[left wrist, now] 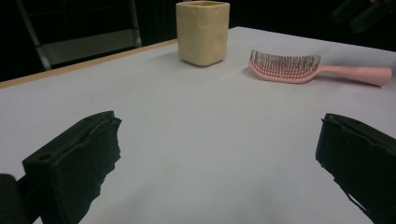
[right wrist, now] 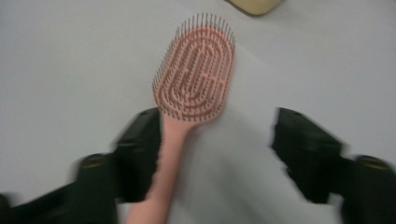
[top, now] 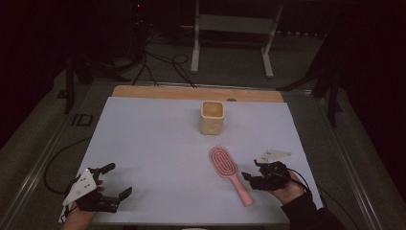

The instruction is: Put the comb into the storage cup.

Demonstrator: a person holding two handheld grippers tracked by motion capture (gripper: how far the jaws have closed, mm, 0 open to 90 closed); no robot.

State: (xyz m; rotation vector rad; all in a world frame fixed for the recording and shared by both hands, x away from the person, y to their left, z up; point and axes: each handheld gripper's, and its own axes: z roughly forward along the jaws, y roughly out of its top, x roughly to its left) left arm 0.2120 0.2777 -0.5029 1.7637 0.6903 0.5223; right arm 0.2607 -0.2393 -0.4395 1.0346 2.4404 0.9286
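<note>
Right tool [right wrist: 215, 154] — jaws apart — above bristly pink oval hairbrush [right wrist: 196, 79].

One pink hairbrush [top: 225, 165], one cup [top: 211, 117] (cream-coloured), two hand-held grippers

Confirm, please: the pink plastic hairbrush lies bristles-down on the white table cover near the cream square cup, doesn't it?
Not quite: the pink plastic hairbrush lies bristles-up, as the right gripper view shows. It does lie on the white table cover, near the cream square cup.
</note>
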